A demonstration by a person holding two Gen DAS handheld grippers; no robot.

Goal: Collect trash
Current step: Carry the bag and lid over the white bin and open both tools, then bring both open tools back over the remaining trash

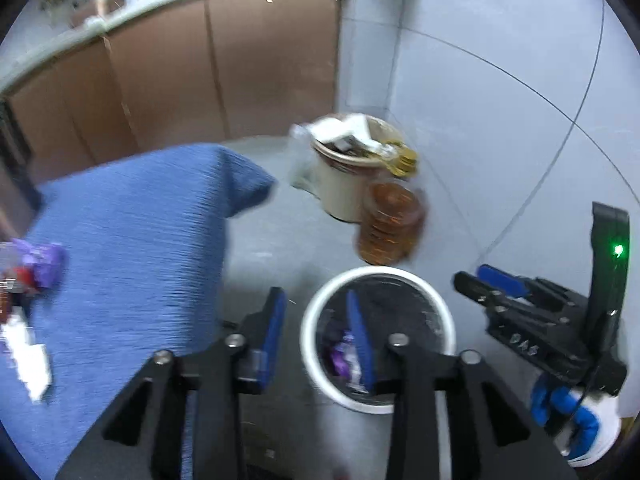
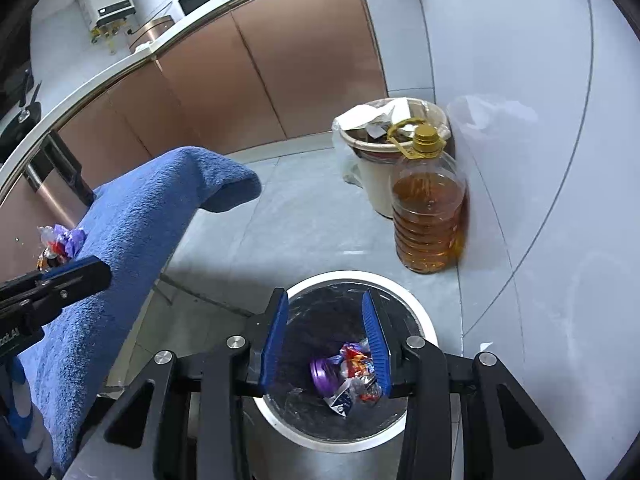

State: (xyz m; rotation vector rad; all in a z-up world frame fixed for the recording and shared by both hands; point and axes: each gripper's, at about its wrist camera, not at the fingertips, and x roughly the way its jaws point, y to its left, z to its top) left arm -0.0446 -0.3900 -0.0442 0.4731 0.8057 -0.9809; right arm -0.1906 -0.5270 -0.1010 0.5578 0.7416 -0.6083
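Wrappers [image 2: 352,376] lie inside the white-rimmed bin [image 2: 424,320]; both grippers, left [image 1: 316,332] and right [image 2: 326,340], hover above it, fingers released and empty. Drop step looks done; next, fetch the purple wrappers [image 2: 60,240] on the blue-towelled bench [image 2: 132,216], far left

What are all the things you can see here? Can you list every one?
Round bin: one, white rim, black liner, on the floor under both grippers.
Wrappers in the bin: a small pile, purple, red and silver, at the bottom.
Blue towel: one, draped over a table, left of the bin.
Wrappers on the towel: a small heap, purple and red, at its far left.
Oil bottle: one, clear with amber liquid, yellow cap, by the wall.
Cream bin: one, full of paper, behind the bottle.
Cabinets: brown, under a pale counter.
Left gripper: black, blue pads, open, empty.
Right gripper: same, open, empty.
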